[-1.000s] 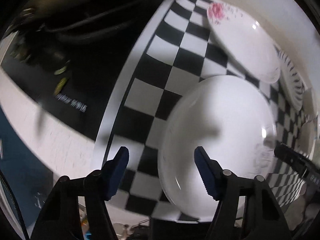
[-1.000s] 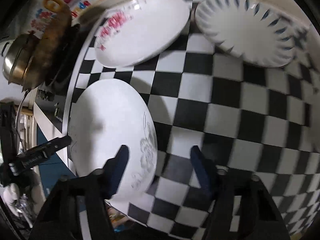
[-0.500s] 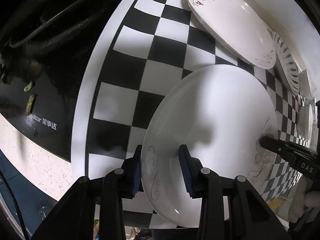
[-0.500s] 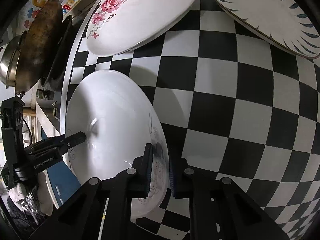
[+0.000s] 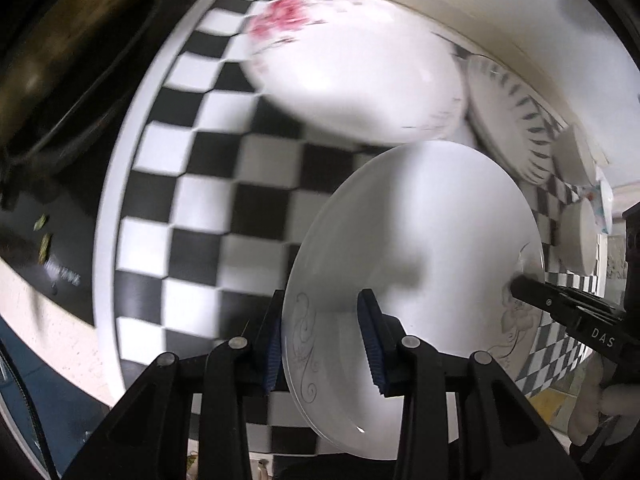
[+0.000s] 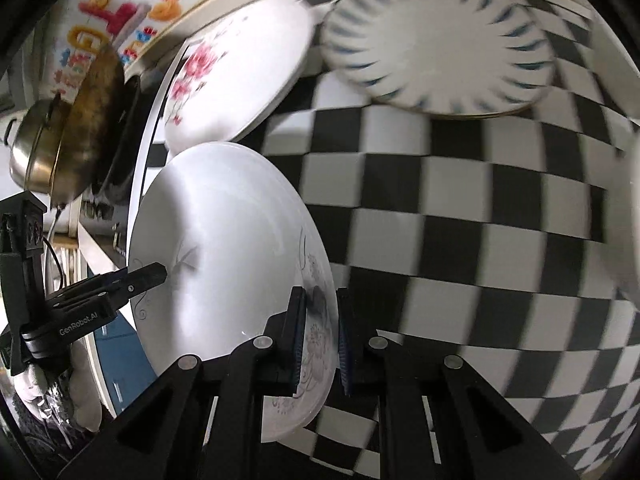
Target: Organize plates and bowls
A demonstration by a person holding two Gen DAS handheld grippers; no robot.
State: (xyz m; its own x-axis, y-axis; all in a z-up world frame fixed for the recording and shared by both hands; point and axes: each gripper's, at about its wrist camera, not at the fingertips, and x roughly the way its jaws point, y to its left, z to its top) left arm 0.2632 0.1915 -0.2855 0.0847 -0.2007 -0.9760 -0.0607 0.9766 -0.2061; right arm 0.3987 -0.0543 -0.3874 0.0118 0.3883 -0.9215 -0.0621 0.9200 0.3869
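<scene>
We grip the white plate (image 5: 420, 240) at opposite rims: our left claw (image 5: 324, 336) is clenched on one edge, our right claw (image 6: 320, 332) clenched on the other. The plate hangs tilted above the checkered table (image 6: 460, 220), just in front of the pink-flowered plate (image 5: 352, 80), with the blue-striped plate (image 6: 436, 44) beside that one.

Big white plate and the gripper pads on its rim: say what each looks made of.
Big white plate: probably glazed ceramic or porcelain; glossy white, small highlights, fine grey printed scrolls at the rim.
Pads: likely rubber or soft plastic; matte blue, ribbed faces. Could be either.
</scene>
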